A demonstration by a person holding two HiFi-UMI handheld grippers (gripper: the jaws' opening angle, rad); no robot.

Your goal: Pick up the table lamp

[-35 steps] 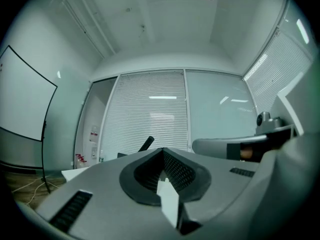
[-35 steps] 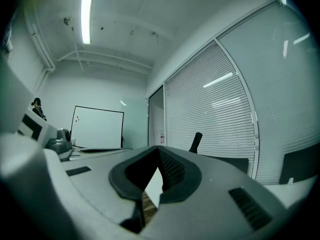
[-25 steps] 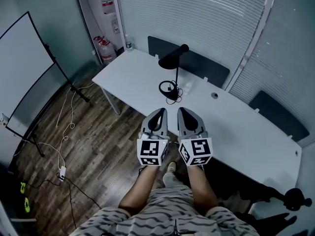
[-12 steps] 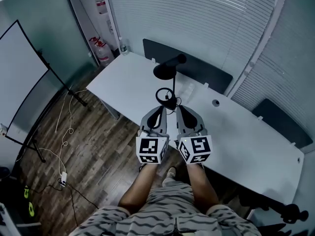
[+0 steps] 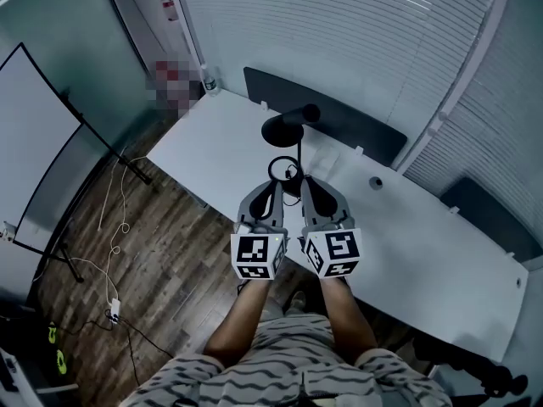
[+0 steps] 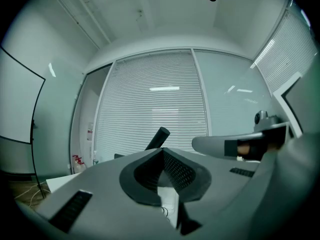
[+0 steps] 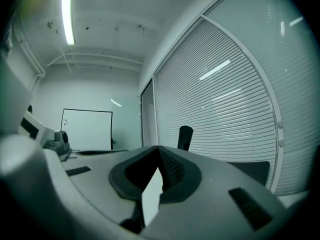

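1. A big white table [image 5: 212,142] runs along the blinds [image 5: 339,41].
2. The black table lamp [image 5: 299,147] stands upright toward the table's left end, about midway between its front and back edges.
3. Our left gripper [image 5: 278,186] and right gripper [image 5: 305,181] sit side by side at the lamp's base, fingers closed on both, holding nothing.

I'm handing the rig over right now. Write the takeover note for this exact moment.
Left hand-held gripper: shut, empty.
Right hand-held gripper: shut, empty.
Both point toward the table lamp, which stands upright on the white table just beyond their tips.
Done: nothing grasped yet.
Left: open a gripper, close it on the lamp, lift it.
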